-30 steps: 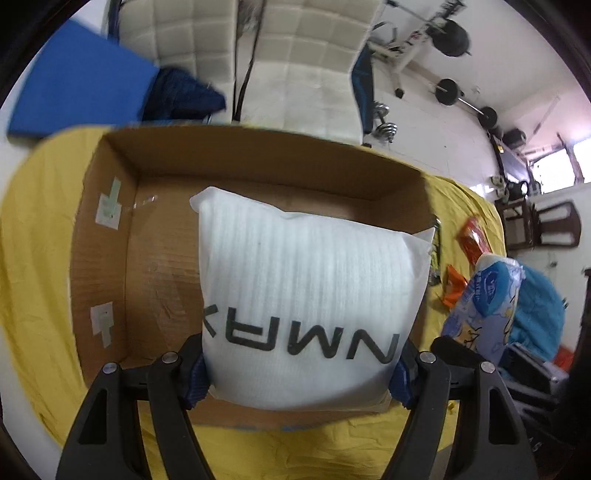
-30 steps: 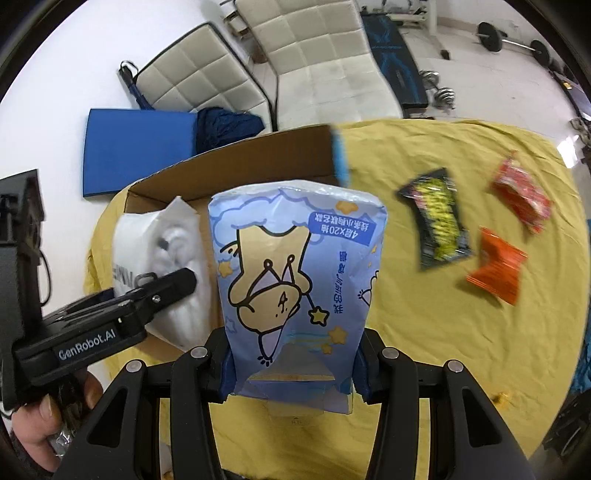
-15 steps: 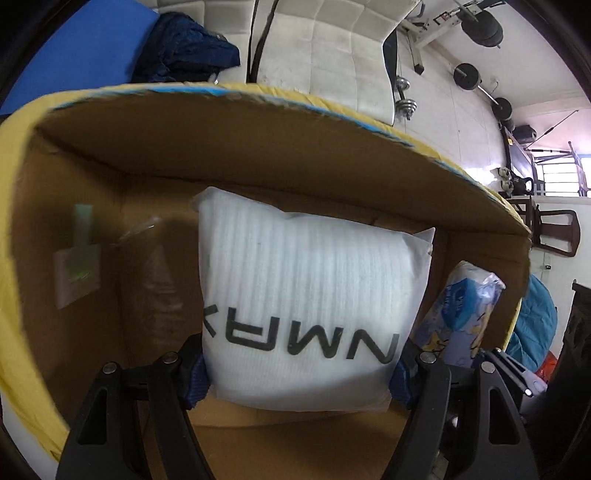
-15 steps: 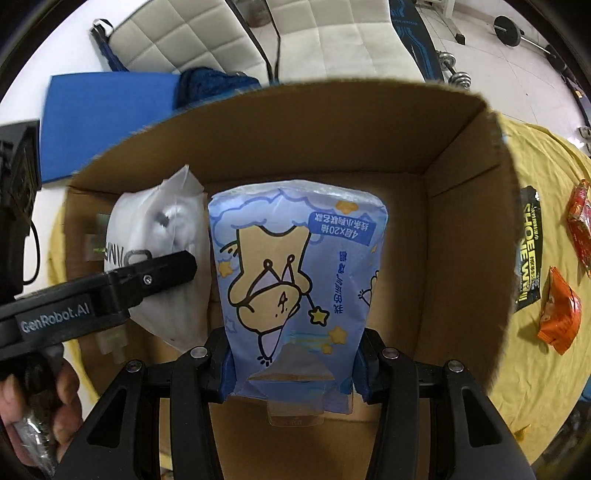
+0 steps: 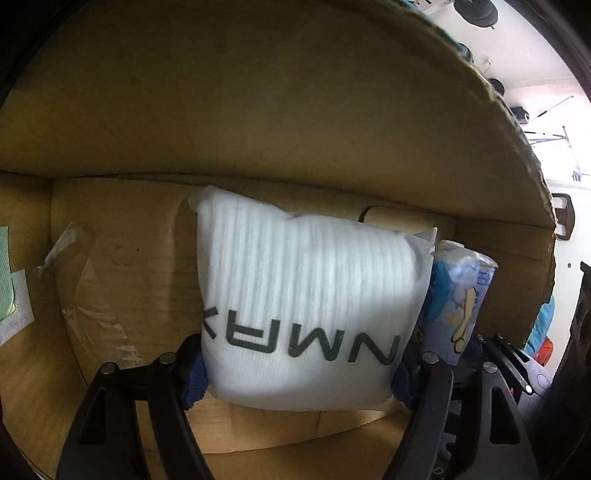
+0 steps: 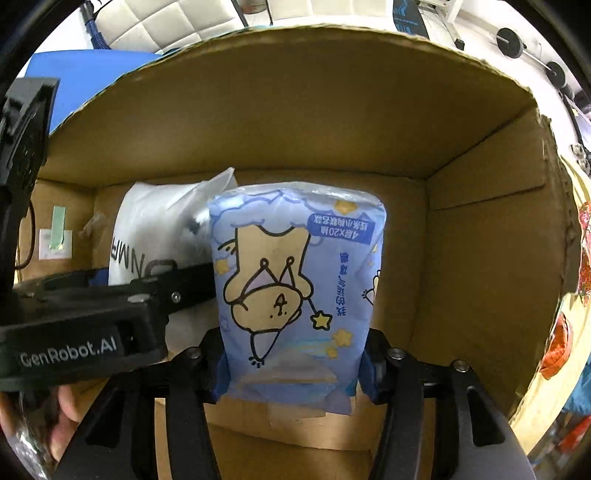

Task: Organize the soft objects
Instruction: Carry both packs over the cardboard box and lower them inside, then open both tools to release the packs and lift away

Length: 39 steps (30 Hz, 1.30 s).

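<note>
Right wrist view alone: orange packets [image 6: 557, 347] outside the cardboard box [image 6: 480, 229], opening right tool [image 6: 295, 365] around tissue pack [image 6: 295, 280]

Beyond the box I log: two white quilted chairs [image 6: 147, 26] at the top of the right wrist view; a blue mat [image 6: 85, 79] below them at left; barbell weights [image 6: 511, 37] on the pale floor at upper right; a yellow cloth [image 6: 550, 391] at right, bearing an orange snack packet [image 6: 557, 343] and a red one [image 6: 585, 254].
</note>
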Each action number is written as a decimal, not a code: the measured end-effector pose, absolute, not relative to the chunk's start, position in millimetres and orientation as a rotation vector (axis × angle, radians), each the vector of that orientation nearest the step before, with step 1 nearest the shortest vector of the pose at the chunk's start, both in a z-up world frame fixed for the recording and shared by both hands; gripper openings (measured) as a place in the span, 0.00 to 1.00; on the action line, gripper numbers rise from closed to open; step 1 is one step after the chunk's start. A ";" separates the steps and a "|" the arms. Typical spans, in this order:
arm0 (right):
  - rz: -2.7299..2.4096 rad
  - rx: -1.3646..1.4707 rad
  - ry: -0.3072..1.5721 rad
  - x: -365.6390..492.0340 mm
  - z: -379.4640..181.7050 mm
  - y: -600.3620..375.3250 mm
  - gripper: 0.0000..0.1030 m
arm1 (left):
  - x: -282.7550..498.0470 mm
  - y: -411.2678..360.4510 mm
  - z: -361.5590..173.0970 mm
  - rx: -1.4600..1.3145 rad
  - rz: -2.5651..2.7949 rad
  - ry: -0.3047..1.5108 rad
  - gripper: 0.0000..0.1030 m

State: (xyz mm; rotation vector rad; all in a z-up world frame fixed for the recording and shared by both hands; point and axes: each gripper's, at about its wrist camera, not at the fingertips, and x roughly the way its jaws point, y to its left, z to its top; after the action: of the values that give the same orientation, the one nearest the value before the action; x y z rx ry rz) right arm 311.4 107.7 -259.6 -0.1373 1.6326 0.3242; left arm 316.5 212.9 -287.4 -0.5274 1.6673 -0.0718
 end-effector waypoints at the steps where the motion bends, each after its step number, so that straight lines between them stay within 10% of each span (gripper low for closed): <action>1: 0.322 -0.132 1.630 312.6 -260.2 105.7 0.60 | 315.3 211.9 -286.2 -0.525 -0.064 1.667 0.74; 39: 0.273 -0.135 1.522 245.5 -197.4 79.4 1.00 | 234.0 229.5 -179.2 -0.269 0.153 1.390 0.95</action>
State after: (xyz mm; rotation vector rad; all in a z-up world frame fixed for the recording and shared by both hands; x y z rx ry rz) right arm 245.5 79.4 -197.4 -0.1352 1.5222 0.2728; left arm 234.0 229.5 -179.2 -0.2687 1.3905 0.1530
